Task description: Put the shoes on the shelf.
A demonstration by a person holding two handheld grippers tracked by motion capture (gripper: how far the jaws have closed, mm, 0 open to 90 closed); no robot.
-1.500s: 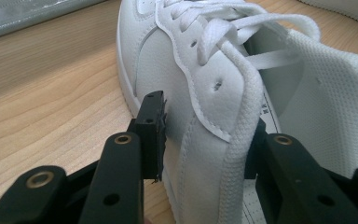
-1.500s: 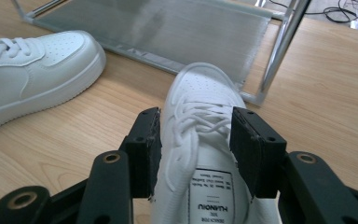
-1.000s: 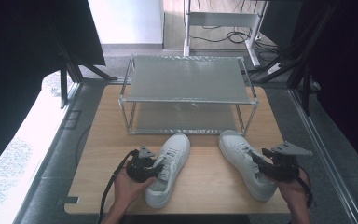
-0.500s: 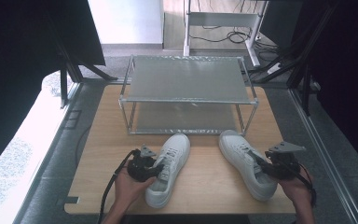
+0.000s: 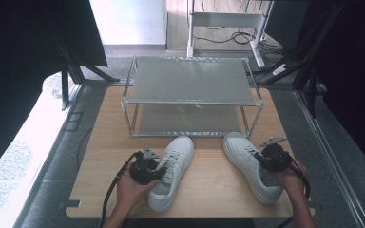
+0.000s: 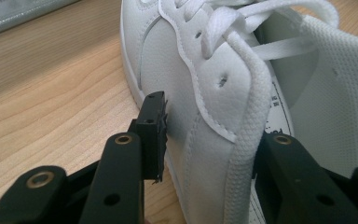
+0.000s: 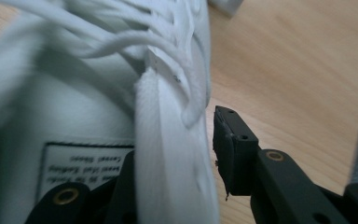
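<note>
Two white lace-up sneakers lie on the wooden table (image 5: 209,187), toes pointing at the rack. My left gripper (image 5: 163,172) is shut on the left sneaker (image 5: 177,159). In the left gripper view, one pad (image 6: 154,135) presses the sneaker's (image 6: 205,93) outer side and the other jaw sits inside the collar. My right gripper (image 5: 262,161) straddles the collar wall of the right sneaker (image 5: 241,153). Its jaws have just been closing. In the right gripper view the outer pad (image 7: 230,154) lies against the sneaker's wall (image 7: 172,177) and the other jaw is inside the shoe.
A two-level metal rack (image 5: 190,80) with mesh shelves stands at the back of the table, its lower shelf just beyond the sneaker toes. The table's front edge is close under both hands. Dark stands and cables flank the table.
My right gripper came in lower and closer onto the right sneaker's collar, and its jaws narrowed around the wall. The left gripper and left sneaker have not moved.
</note>
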